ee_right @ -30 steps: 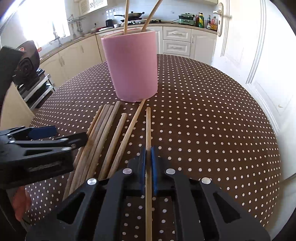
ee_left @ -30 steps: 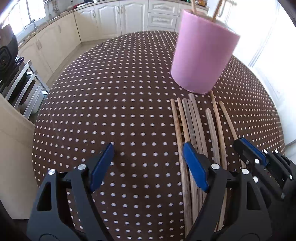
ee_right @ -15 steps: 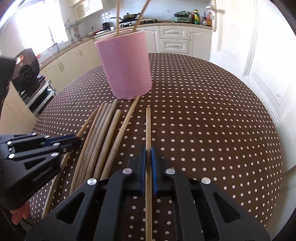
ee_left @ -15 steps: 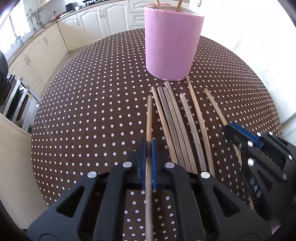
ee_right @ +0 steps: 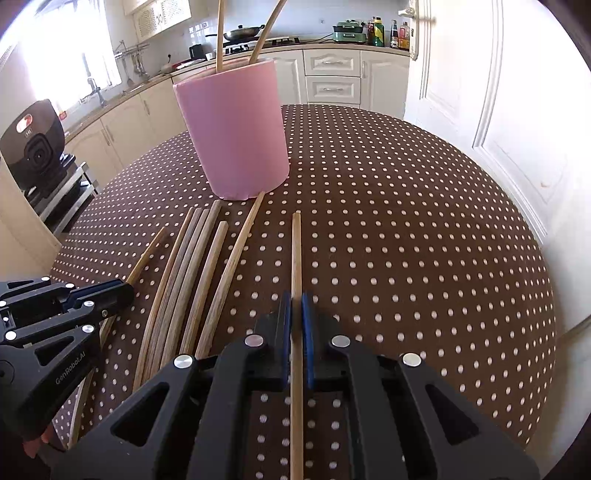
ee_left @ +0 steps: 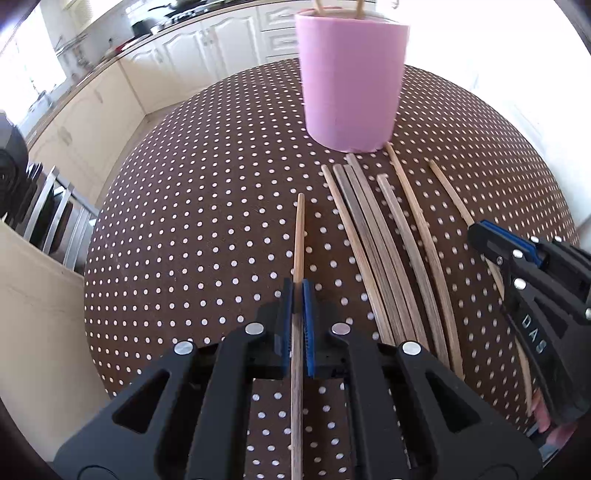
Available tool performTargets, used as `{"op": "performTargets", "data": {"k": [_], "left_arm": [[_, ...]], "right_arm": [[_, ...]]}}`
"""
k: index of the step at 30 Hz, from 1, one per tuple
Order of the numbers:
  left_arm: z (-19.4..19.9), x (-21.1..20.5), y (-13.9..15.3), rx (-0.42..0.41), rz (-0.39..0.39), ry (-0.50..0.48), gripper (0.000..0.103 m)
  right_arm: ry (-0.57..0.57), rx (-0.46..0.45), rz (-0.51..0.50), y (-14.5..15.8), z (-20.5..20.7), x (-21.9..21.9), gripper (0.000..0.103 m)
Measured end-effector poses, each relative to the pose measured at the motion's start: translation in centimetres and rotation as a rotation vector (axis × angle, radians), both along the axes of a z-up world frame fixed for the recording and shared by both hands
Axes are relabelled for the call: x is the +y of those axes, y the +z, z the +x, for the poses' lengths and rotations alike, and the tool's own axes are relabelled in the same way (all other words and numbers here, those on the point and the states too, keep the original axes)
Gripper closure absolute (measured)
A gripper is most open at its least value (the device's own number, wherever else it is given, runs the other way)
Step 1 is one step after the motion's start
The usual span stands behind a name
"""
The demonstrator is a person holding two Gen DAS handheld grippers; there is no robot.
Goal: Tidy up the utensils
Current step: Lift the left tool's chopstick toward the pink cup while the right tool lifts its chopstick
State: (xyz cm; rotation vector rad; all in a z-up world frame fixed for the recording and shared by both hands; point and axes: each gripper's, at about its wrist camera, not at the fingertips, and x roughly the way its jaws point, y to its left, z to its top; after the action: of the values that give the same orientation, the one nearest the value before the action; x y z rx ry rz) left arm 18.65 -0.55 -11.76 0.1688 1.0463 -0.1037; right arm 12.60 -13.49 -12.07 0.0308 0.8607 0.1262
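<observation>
One chopstick (ee_left: pixel 298 236) was clamped lengthwise in the left gripper (ee_left: pixel 298 291) and another (ee_right: pixel 296 254) in the right gripper (ee_right: pixel 296 302), aimed toward the pink cup (ee_right: pixel 236 129), presumably for insertion.

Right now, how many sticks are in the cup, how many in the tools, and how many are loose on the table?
In the cup: 2 sticks
In the tools: 2, one stick in the left tool, one in the right tool
Loose on the table: 6
Total: 10
</observation>
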Motion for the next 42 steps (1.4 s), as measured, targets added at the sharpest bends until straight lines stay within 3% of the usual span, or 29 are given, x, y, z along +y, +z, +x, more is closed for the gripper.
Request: {"op": "performTargets", "data": {"k": [3, 5, 10, 19, 28, 42], "left_arm": [[1.0, 0.2, 0.0, -0.005, -0.011, 0.034, 0.095], [1.5, 0.3, 0.0, -0.018, -0.008, 0.037, 0.095], [0.4, -0.2, -0.4, -0.087, 0.01, 0.004, 0.097], [-1.4, 0.4, -0.7, -0.134, -0.044, 0.036, 0.097], [-0.9, 2.7, 2.0, -0.228, -0.161, 0.048, 0.097], [-0.8, 3.5, 8.0, -0.41, -0.238, 0.086, 0.097]], "right_arm": [[0.006, -0.001, -0.012, 0.0, 0.5, 0.1, 0.098], [-0.007, 0.002, 0.034, -0.2, 0.9, -0.1, 0.098], [0.001, 0.003, 0.083, -0.2, 0.9, -0.7, 0.098], [0.006, -0.024, 0.169, 0.7, 0.4, -3.1, 0.098], [0.046, -0.156, 0.266, 3.5, -0.7, -4.6, 0.098], [0.074, -0.442, 0.355, 8.9, -2.2, -5.7, 0.098]]}}
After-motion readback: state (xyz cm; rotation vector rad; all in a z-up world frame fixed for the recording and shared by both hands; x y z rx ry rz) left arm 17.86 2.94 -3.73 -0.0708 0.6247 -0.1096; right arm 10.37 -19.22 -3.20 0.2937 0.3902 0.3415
